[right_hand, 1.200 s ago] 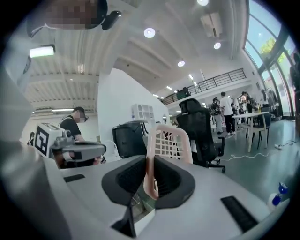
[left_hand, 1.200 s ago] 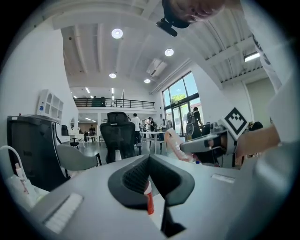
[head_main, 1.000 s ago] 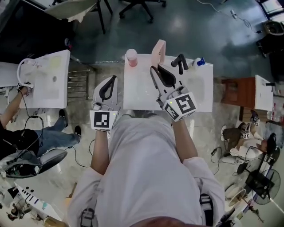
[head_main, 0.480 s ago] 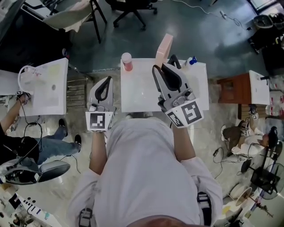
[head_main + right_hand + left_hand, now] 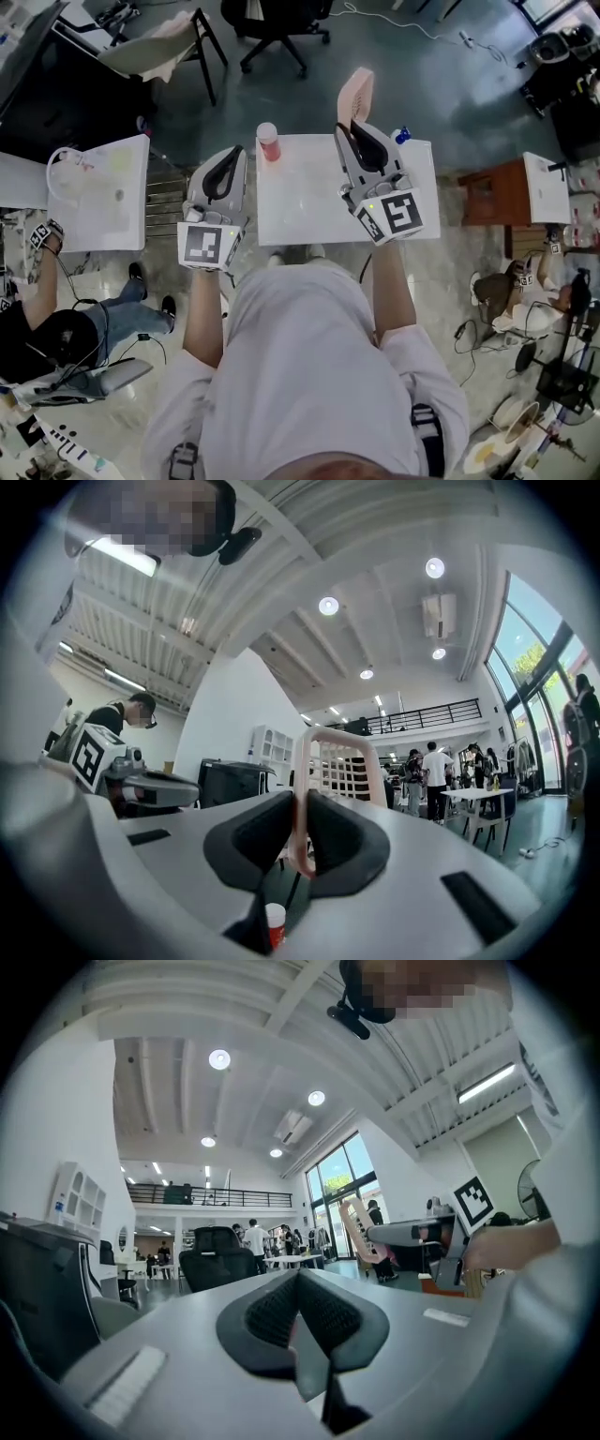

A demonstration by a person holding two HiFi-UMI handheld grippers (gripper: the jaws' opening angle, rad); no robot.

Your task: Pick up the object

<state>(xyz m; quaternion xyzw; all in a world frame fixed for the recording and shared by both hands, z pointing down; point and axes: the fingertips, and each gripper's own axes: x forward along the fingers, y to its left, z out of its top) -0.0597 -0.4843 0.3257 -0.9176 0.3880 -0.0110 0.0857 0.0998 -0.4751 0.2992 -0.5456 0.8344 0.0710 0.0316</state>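
The object is a pink perforated basket-like piece (image 5: 355,94), lifted above the far edge of the white table (image 5: 300,202). My right gripper (image 5: 361,141) is shut on its lower rim. In the right gripper view the pink lattice (image 5: 342,761) stands up from between the pads, at the right gripper (image 5: 302,832). My left gripper (image 5: 228,169) hangs over the table's left edge, shut, with nothing in it. In the left gripper view the left gripper (image 5: 298,1312) has its pads pressed together, and the pink piece (image 5: 361,1232) shows far off.
A red cup with a pale lid (image 5: 269,141) stands at the table's far left corner and shows below the jaws as the cup (image 5: 274,922). A small blue thing (image 5: 403,134) sits at the far right corner. A second white table (image 5: 98,192), a brown cabinet (image 5: 492,192) and chairs (image 5: 272,28) surround it.
Both grippers have risen towards the camera. The pink piece has come up off the table in the right gripper. The black item beside it is no longer seen.
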